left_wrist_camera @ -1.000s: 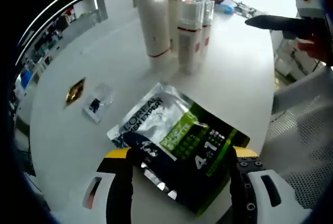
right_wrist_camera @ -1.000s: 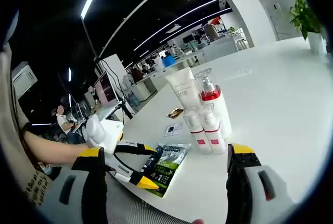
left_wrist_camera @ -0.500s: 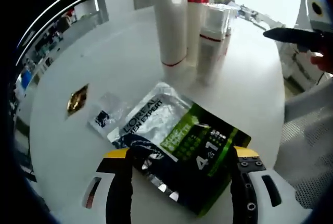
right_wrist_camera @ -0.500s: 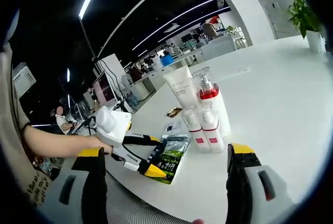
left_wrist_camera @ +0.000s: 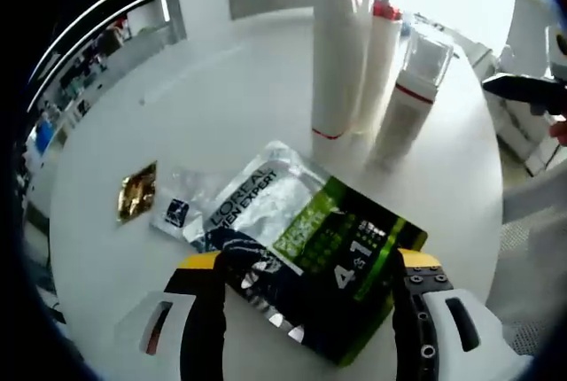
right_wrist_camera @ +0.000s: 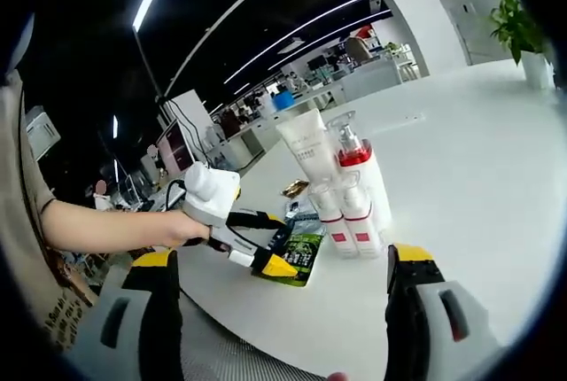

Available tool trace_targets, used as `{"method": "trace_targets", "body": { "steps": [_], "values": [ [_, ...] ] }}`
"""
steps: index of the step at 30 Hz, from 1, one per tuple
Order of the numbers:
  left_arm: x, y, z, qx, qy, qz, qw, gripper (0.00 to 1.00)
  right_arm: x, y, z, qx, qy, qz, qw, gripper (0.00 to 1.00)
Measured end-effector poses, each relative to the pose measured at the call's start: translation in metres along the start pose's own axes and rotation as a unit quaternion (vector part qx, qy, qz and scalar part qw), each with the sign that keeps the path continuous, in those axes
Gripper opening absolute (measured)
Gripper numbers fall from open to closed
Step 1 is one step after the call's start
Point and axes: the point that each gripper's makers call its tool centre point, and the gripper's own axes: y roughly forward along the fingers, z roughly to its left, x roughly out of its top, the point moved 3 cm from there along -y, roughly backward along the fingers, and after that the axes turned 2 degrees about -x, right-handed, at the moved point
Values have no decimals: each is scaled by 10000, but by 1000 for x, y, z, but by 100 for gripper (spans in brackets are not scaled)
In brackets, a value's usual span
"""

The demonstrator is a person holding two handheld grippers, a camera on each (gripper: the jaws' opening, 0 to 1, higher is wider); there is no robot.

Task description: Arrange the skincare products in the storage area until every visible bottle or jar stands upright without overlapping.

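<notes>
My left gripper (left_wrist_camera: pixel 306 288) is clamped on the near edge of the foil sachet (left_wrist_camera: pixel 306 252), low centre in the left gripper view, sachet hovering over the white table (left_wrist_camera: pixel 221 124). My right gripper (right_wrist_camera: pixel 283 310) has jaws wide apart and empty. Sachet looks light, floppy and slick, so edge pinch is best; the tube (left_wrist_camera: pixel 341 44) and bottles (right_wrist_camera: pixel 350 213) stand upright at upper right.

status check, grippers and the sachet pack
Left gripper shut on the L'Oreal sachet pack, carrying it toward the upright bottles. Right gripper open, holding nothing. Small clear sachet and gold sachet lie flat beside the pack.
</notes>
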Motion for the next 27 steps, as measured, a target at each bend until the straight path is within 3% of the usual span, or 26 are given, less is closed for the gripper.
{"method": "trace_targets", "body": {
  "steps": [19, 27],
  "values": [
    [2, 1, 1, -6, 1, 39, 10000, 75, -2, 1, -1, -48, -81, 53, 9999, 97],
    [2, -6, -2, -44, -321, 73, 9994, 77, -3, 0, -3, -168, -182, 105, 9996, 97]
  ]
}}
